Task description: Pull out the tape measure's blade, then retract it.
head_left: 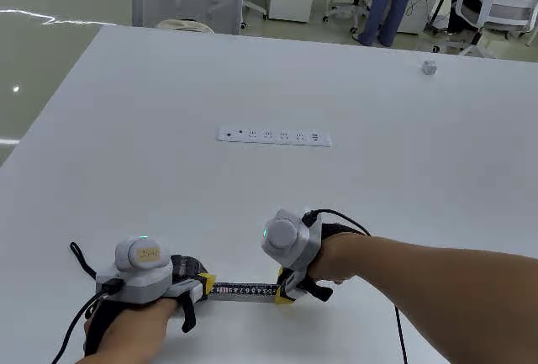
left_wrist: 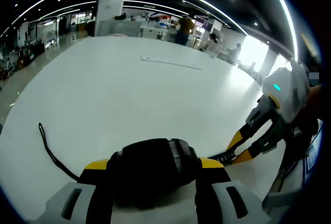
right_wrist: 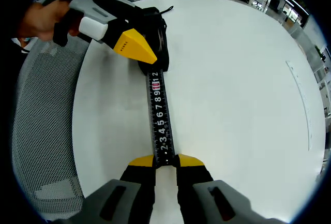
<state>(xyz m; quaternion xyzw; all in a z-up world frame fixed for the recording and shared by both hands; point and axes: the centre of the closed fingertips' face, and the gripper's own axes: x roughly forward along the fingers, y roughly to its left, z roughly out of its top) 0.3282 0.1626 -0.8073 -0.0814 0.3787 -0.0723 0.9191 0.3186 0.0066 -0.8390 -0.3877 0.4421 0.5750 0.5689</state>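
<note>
White workbench (head_left: 252,87) bears the tape measure's case (right_wrist: 158,32) clamped in left tongs (left_wrist: 154,163), right tongs (right_wrist: 166,160) pinching its extended blade (right_wrist: 159,110).

1. I see the tape measure (left_wrist: 155,175), a rounded black case, clamped between the jaws of the left hand-held gripper (left_wrist: 155,164) near the front edge of the bench (left_wrist: 129,94).
2. Its blade (right_wrist: 159,110) is out a short way and runs straight. It is dark with white numerals 2 to 12.
3. The blade's free end is pinched in the right hand-held gripper (right_wrist: 166,160).
</note>
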